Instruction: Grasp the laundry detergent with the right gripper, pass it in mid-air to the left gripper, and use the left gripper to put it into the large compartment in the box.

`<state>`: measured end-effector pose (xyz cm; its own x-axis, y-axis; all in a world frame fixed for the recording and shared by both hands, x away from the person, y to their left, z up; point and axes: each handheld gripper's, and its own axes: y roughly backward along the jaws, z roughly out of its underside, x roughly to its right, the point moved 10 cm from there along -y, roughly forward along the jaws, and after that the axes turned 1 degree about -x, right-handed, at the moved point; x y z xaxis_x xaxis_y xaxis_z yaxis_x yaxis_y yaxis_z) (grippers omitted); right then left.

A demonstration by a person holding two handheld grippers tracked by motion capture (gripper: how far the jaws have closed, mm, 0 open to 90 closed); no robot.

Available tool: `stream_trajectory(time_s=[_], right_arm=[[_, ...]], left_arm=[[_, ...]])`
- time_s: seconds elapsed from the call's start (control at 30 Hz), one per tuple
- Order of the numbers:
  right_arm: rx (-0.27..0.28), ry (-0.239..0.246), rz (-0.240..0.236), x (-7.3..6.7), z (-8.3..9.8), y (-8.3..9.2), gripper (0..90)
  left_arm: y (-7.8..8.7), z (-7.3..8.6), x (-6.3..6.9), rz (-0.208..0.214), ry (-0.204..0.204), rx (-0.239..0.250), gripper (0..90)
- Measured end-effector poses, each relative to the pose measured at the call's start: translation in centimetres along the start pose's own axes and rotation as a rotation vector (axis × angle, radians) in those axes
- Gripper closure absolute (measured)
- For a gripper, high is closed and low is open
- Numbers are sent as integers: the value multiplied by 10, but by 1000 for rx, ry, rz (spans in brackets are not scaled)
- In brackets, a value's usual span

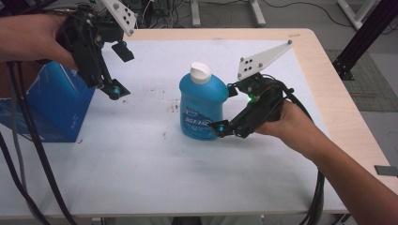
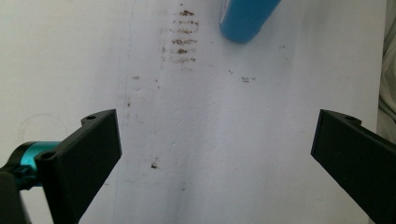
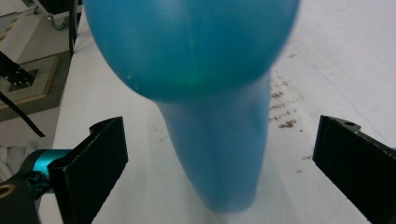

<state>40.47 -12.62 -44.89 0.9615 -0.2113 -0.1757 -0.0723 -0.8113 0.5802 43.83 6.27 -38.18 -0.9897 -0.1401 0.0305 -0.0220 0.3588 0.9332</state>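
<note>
A blue bottle with a white cap stands upright in the middle of the white table top. My right gripper is open at the bottle's right side, one jaw by its shoulder and one by its base. In the right gripper view the blue bottle sits between the wide-apart jaws of the gripper, touching neither. Over the table's far left, my left gripper hangs open and holds nothing. Its own view shows this gripper above bare table, with the bottle at the top edge.
A blue cardboard box stands at the left edge, below the left hand. Black cables trail down the left side. Brown stains mark the table top near the bottle. The wooden table edge runs along the right.
</note>
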Motion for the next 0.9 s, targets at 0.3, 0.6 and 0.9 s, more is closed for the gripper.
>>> stream_trajectory(time_s=[0.3, 0.6, 0.9], right_arm=[[40, -2, -1, -1, -4, -11, 25], [64, -8, -7, -2, -2, -20, 29], [121, 8, -32, -2, -4, -26, 161]], left_arm=[[-1, -2, 0, -1, -1, 0, 17], [-3, -2, 1, 4, -4, -5, 17], [-7, -2, 0, 8, -2, -2, 17]])
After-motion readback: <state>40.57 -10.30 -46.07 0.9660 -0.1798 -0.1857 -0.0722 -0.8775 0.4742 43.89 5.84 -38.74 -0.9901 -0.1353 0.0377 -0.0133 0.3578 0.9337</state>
